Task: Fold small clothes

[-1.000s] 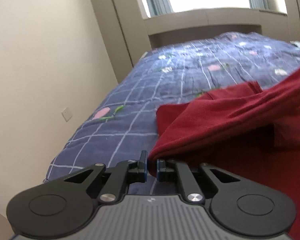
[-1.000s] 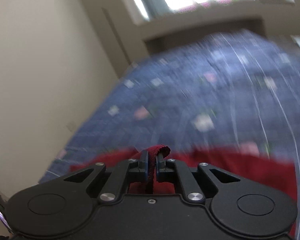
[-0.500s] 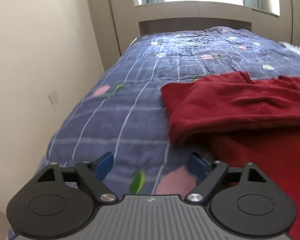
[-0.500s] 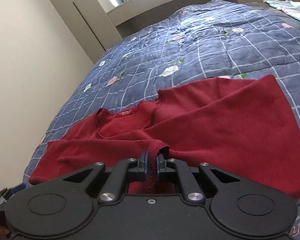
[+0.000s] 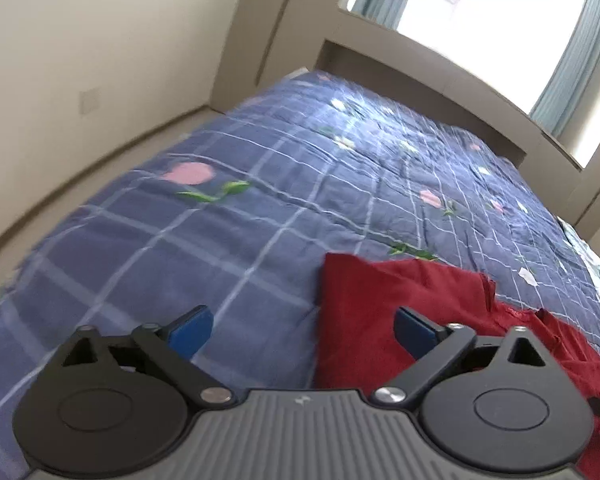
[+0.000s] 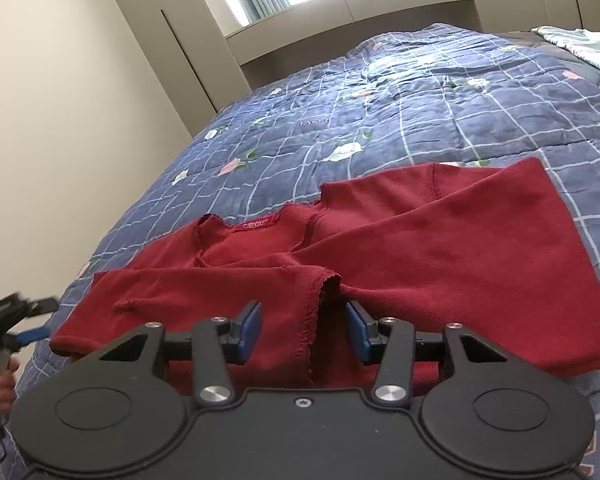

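Note:
A dark red long-sleeved top [image 6: 440, 240] lies on the blue checked bedspread [image 6: 420, 92], both sleeves folded across its front, neck label facing up. My right gripper [image 6: 304, 330] is open just above the sleeve cuffs, holding nothing. My left gripper [image 5: 300, 332] is open and empty at the top's left edge [image 5: 372, 312]; the right fingertip is over the red cloth, the left one over the bedspread. The left gripper also shows at the left edge of the right wrist view [image 6: 20, 320].
The bed runs toward a headboard shelf [image 6: 360, 12] under a window. A cream wall [image 5: 100, 60] and strip of floor lie left of the bed. A light patterned cloth [image 6: 580, 46] lies at the far right of the bed.
Both grippers let go of the red sleeves and opened. The sleeves now lie flat across the top. The left gripper swung left and tilted up.

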